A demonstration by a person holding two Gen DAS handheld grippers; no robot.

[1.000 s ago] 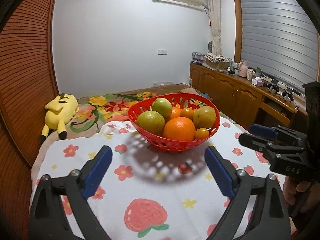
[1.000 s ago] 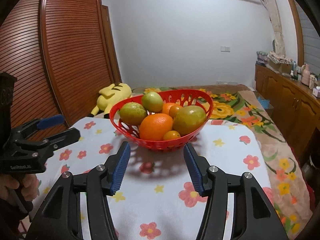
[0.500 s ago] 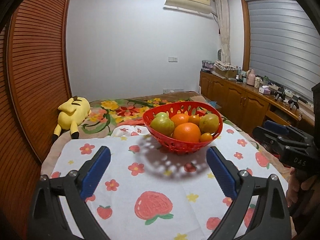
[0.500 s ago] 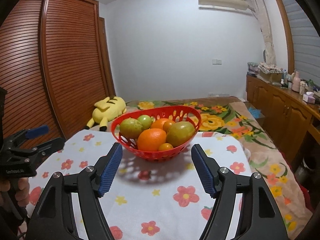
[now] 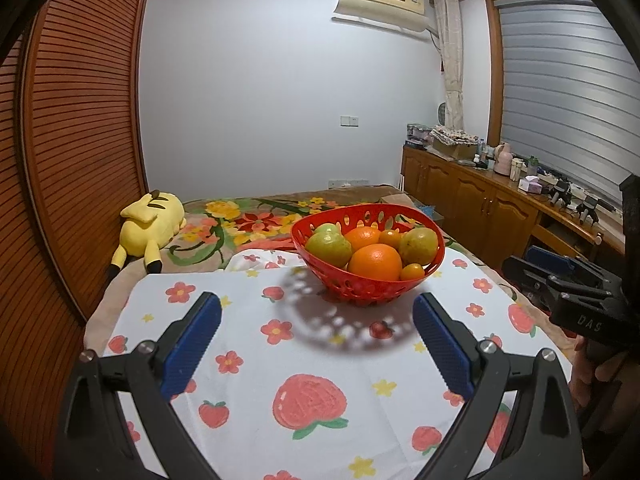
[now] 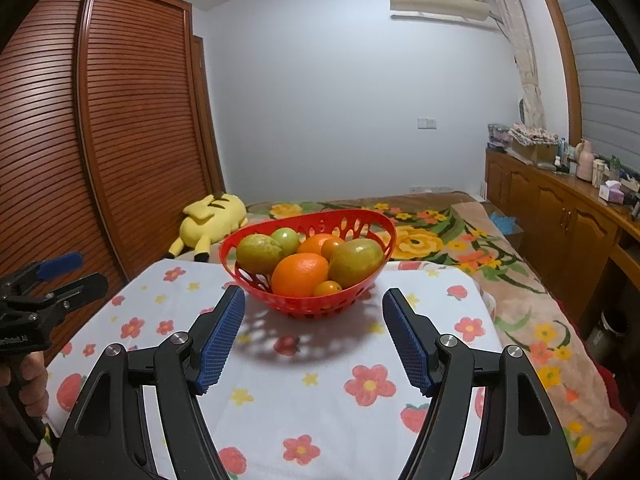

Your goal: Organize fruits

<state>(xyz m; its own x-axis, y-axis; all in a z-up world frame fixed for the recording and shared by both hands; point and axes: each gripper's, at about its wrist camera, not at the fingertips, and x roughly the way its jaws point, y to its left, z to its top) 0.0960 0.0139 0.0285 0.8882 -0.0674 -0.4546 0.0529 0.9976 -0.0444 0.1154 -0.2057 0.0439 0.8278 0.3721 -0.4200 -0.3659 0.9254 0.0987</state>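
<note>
The red basket point(image 6: 308, 276) sits on the flowered cloth point(image 6: 320, 380) towards its far edge, fruit heaped inside — a big orange point(image 6: 300, 274) at the front, green pears either side; nothing lies loose on the cloth, so the sorting looks done, I'd judge. The left gripper point(image 5: 316, 344) and right gripper point(image 6: 312, 332) both hang well short of the basket, jaws spread wide, holding nothing; each faces it squarely.
</note>
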